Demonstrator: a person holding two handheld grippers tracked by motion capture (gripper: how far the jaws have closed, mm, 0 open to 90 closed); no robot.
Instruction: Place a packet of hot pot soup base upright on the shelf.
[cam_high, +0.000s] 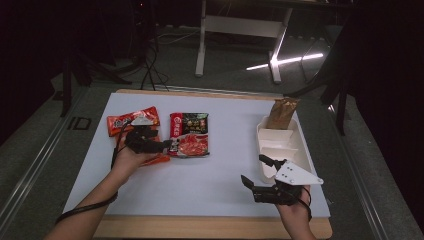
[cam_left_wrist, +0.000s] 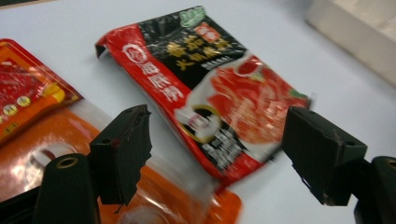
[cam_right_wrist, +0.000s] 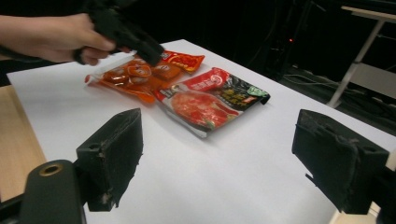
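On the white sheet of the bench (cam_high: 210, 180), left of middle, lies the red-and-black sauce packet (cam_high: 189, 134), flat, with its near short edge toward the left hand-held gripper (cam_high: 167, 146). It looks like a light, soft foil pouch: glossy, likely slippery, and apt to bend or sag if lifted by one corner. The sealed rim at the near end seems the best place to pinch, since the filled middle would bulge and slide. From the left gripper view the packet's (cam_left_wrist: 210, 102) lower end sits between the two black jaws, which are spread and not pressing on it; whether a pad brushes the edge I cannot tell. Just beside it on the left, partly under that hand, is an orange snack bag (cam_high: 132, 120) with a clear-windowed orange pack (cam_left_wrist: 56, 154) touching it. Well apart on the right side stands a white tray (cam_high: 300, 145) with a brown pouch (cam_high: 281, 112) leaning at its far end. The right hand-held gripper (cam_high: 257, 175) hangs near the tray's near corner, jaws wide apart and empty
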